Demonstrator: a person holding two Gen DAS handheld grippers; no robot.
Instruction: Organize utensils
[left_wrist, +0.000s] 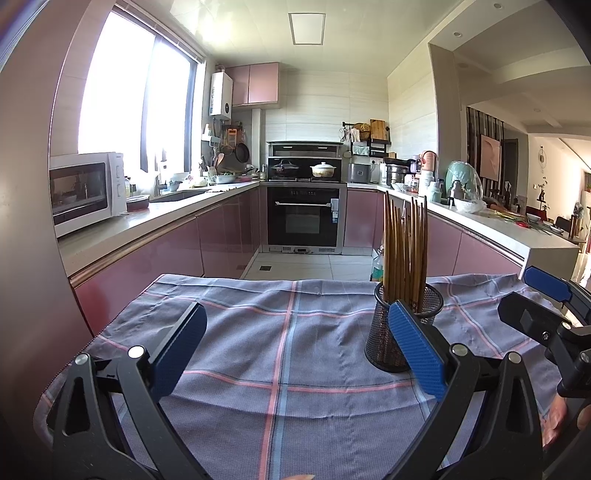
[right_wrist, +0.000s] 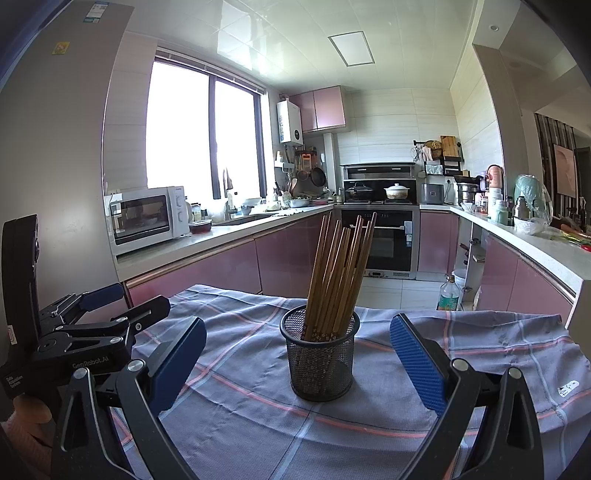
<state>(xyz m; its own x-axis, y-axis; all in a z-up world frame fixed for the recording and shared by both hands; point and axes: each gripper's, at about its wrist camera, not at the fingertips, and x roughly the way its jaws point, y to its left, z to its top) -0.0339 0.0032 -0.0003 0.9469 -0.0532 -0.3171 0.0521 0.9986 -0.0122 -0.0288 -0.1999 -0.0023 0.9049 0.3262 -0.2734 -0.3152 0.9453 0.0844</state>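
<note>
Home kitchen: microwave (right_wrist: 147, 218), built-in oven (right_wrist: 380, 240), pink cabinets (right_wrist: 207, 269) (pots on hob)

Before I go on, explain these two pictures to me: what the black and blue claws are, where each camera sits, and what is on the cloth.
There is no robot here. A person holds a two-finger gripper in each hand, and each carries a wide-angle camera looking along its fingers. One picture looks out from the left gripper, the other from the right gripper. Both stand open and hold nothing. On the checked cloth stands a black mesh cup full of upright wooden chopsticks. Behind is a kitchen.
</note>
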